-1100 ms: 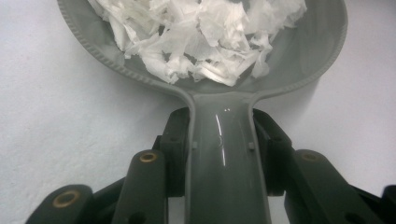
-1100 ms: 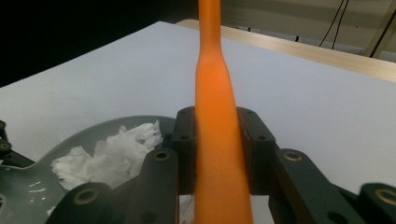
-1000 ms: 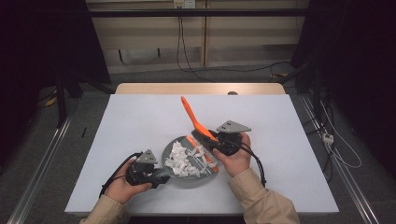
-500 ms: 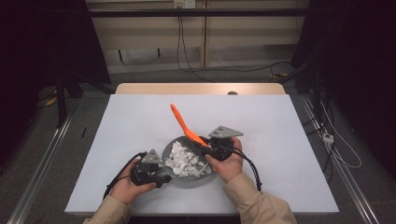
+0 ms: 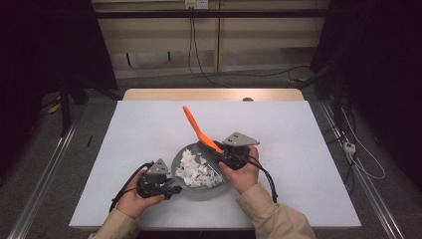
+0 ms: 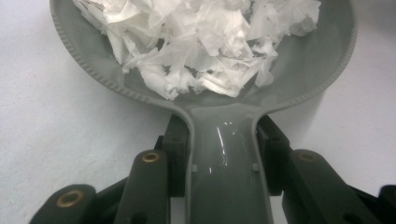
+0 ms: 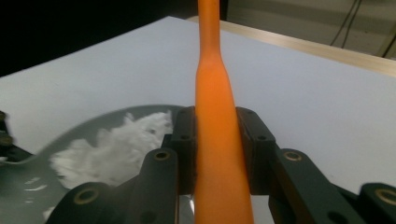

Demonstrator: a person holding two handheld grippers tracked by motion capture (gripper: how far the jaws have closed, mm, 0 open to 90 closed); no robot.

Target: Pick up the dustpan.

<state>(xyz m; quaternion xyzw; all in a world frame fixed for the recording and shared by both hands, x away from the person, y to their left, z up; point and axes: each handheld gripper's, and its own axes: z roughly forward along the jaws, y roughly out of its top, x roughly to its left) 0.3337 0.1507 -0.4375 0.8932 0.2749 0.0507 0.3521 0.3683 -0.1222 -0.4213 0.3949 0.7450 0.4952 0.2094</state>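
Near the front edge of the tabletop, the left tool is squeezing the handle of the grey pan, one jaw on each side of it. The pan is sitting flat, a bit left of the middle of that edge. It is holding a heap of torn white paper bits.

If the left tool is letting go even a little, the pan may be sliding or turning when something pushes it.

Just past it, the right tool is gripping the orange spatula tightly. The spatula's long end is sticking up and away toward the far edge, over the pan's far rim.

The paper bits are light. A fast or hard scoop may be flinging them over the rim onto the tabletop. The smooth spatula may also be twisting between the jaws, so the stirring goes crooked.
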